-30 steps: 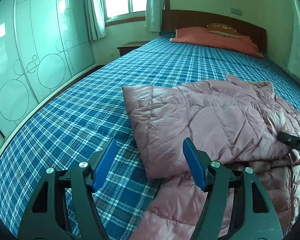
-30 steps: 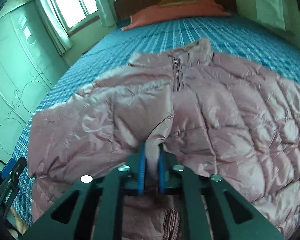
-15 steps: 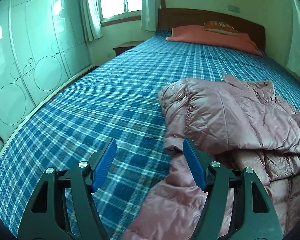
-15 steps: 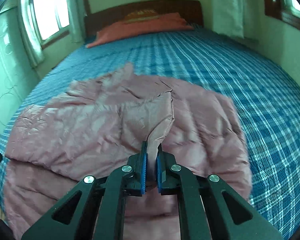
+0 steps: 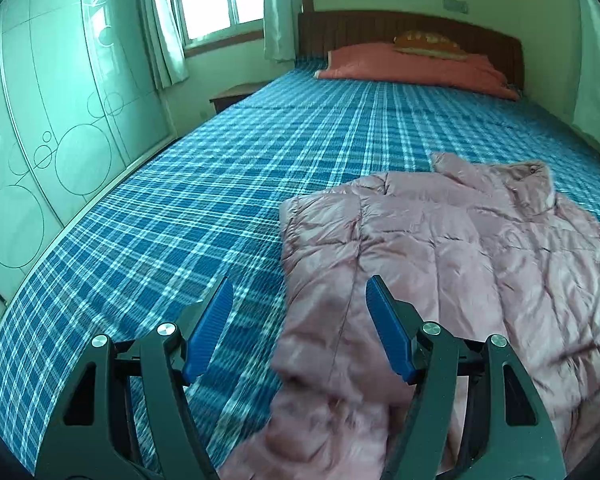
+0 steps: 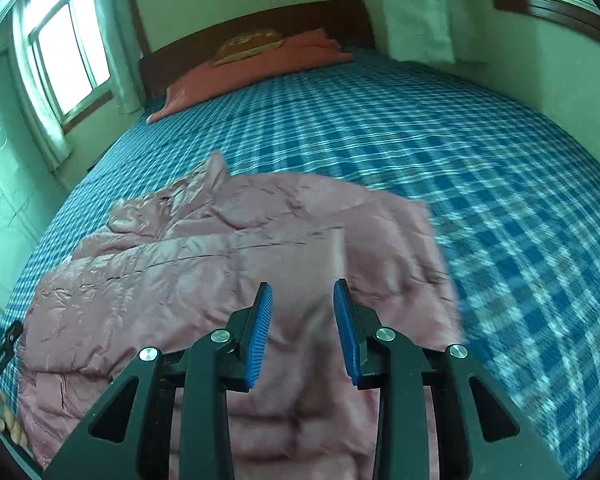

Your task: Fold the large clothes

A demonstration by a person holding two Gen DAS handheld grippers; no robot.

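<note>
A bed [image 5: 228, 184] with a blue plaid cover fills both views, and the pink quilted jacket [image 5: 440, 248] lies on it at the near end, one side folded over the body and the collar toward the headboard [image 5: 400, 28]. The left hand-held gripper [image 5: 300, 312] hangs spread wide above the jacket's left edge, gripping nothing. The right hand-held gripper [image 6: 302, 312] is opening over the blurred fabric, apparently clear of it.

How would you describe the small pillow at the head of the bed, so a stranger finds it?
Follow the blue plaid bed up to its dark wooden headboard. The small pillow lies on the long salmon pillow; it alone is yellow-brown and patterned.
</note>
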